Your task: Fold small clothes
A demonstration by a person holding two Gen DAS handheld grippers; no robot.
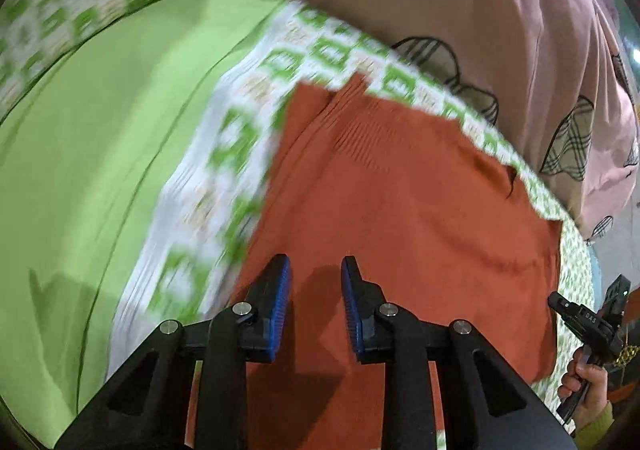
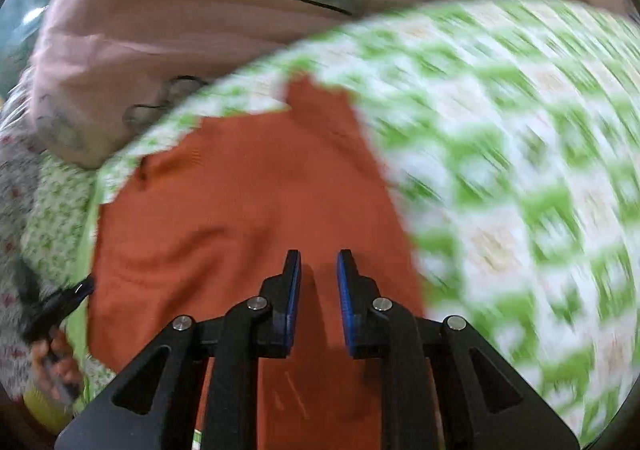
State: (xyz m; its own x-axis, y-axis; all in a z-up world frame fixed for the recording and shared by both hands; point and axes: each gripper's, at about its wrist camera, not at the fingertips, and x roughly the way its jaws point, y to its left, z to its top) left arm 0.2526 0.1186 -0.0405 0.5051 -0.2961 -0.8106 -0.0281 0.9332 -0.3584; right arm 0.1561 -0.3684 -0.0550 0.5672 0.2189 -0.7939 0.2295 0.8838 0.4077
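A rust-orange knitted garment [image 1: 400,210] lies spread flat on a bed covered by a white sheet printed with green squares [image 1: 240,146]. In the left wrist view the left gripper [image 1: 316,270] hangs over the near part of the garment; its jaws, lined with blue ribbed pads [image 1: 280,302], stand apart with a clear gap, and nothing is caught between them, only the orange knit and their own shadow below. Left of those jaws runs a plain lime-green cloth [image 1: 100,170], and beyond them, past the garment's far edge with its ribbed band, lies a pale pink quilt with black-outlined checked patches [image 1: 540,50]. Far to the right of the jaws a hand [image 1: 584,386] grips the black handle of the other tool.

In the right wrist view the right gripper [image 2: 318,262] hovers likewise over the garment [image 2: 240,202], jaws parted a little and empty. The printed sheet [image 2: 520,170], heavily blurred, fills the space to the right of them; the pink quilt [image 2: 160,30] lies ahead. At the lower left edge a hand [image 2: 52,354] holds a black handle.
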